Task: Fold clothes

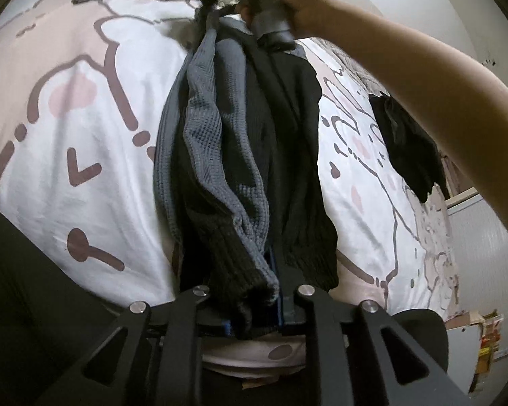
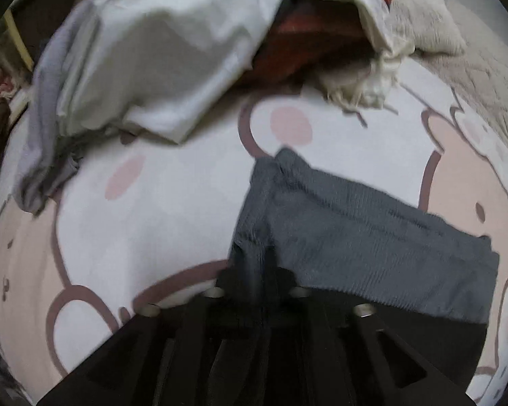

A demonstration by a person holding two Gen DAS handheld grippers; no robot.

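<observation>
The bed [image 1: 84, 155] is carrying everything here, its bear-print cover lying fairly flat under the work. At its far end a pile of clothes [image 2: 159, 54] is sitting in a loose heap, pale pieces over a reddish one. Off to the right side of the bed, a small black garment [image 1: 409, 149] is lying apart from the rest.

The grey sweater [image 1: 220, 142], waffle-knit with dark ribbed cuffs, is hanging stretched between the two tools, bunched into a long rope above the bed. The left tongs [image 1: 254, 308] are clamping its near end, with cloth pinched between the closed fingers. The right tongs [image 2: 264, 270] are gripping the other end, a band of grey knit trailing off to the right; this view is blurred, so the exact bite is unclear. In the left view the person's hand [image 1: 288, 3] is holding that tool high at the far end.

As a judgement, the sweater is being spread or carried for a fold. Doing it well is meaning keeping both grips firm, pulling the ends gently apart so the bunched knit is opening, then lowering it evenly onto a bare stretch of bed, clear of the pile.
</observation>
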